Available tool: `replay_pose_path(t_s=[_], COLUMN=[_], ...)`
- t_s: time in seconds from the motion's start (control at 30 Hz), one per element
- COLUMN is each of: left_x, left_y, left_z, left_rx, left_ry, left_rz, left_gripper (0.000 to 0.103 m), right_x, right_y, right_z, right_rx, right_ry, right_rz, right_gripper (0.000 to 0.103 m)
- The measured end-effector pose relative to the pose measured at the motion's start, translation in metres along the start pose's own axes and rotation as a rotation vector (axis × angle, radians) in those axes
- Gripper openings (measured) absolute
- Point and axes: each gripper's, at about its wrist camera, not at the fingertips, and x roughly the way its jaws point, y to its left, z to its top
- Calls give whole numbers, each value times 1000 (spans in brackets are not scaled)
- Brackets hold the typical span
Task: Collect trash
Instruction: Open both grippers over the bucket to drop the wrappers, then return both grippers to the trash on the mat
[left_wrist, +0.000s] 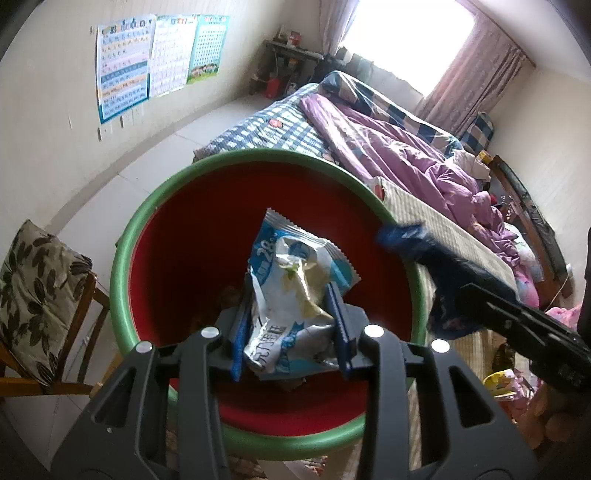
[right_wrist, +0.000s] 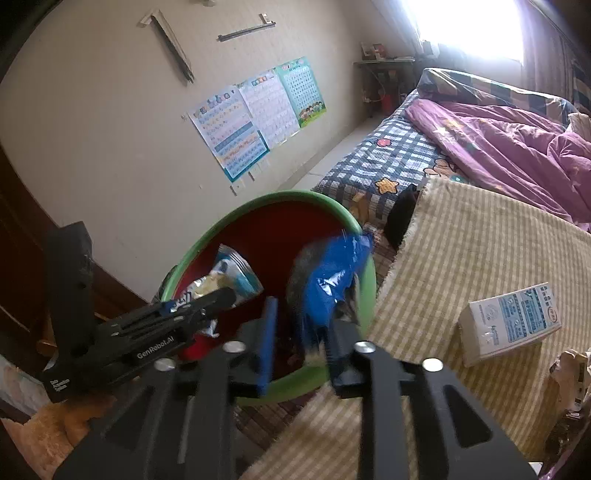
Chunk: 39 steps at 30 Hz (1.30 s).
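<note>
Bedroom surroundings are seen: a bed with a purple quilt (left_wrist: 402, 147). Over the green-rimmed red plastic bin (left_wrist: 147, 221), the left claw (left_wrist: 291, 332) is clamped on a crumpled white-and-blue snack wrapper (left_wrist: 295, 280). The right claw (right_wrist: 299, 332) is parted, and a blurred blue foil wrapper (right_wrist: 332, 280) is seen between its pads above the bin's right rim. A white carton (right_wrist: 509, 321) lies on the striped yellow mat (right_wrist: 480, 258) at right.

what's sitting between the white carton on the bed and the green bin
Only the bare striped yellow mat, seen in the right wrist view, between the white carton and the green bin.
</note>
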Motion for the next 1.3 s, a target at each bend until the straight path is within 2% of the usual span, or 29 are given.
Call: replay_pose_path(t_s=[0.03,0.07,0.13,0.43,0.67,0.73,0.9,1.1,1.23,1.3], left_x=[1,2,1,0,-3,-3,6,13,9,8], left_y=[2,3,6,1,-20,-26,-52,-92,-117,-129], left_z=[0,1,1,2,-5,-7,-22,-38,-45,-49], left_rx=[-2,-3,-3,14,43,55,79,126,170,164], left_ry=[2,3,-3,-11,-16,-15,24,61,31,41], left_rz=[-3,-4,-11,-18,-14,-15,-48,-83,-57,-90], left_gripper=[38,46,52,55,55,55,55,55,61,61], right_x=[0,0,-1,-11,-33,-43,-65,-112,-142,-153], right_y=[1,2,4,-1,-23,-39,-82,-139,-178,-195], right_z=[0,1,3,4,-6,-13,-30,-43,-56,-63], right_rx=[-2,-3,-7,-5,42,67,140,228,272,294], right_ry=[-3,-7,-15,-46,-73,-77,-58,-108,-131,-132], right_rz=[-2,-7,-15,-38,-57,-80,-158,-243,-295,-311], right_gripper=[34,37,49,54,55,60,60,60,60,60])
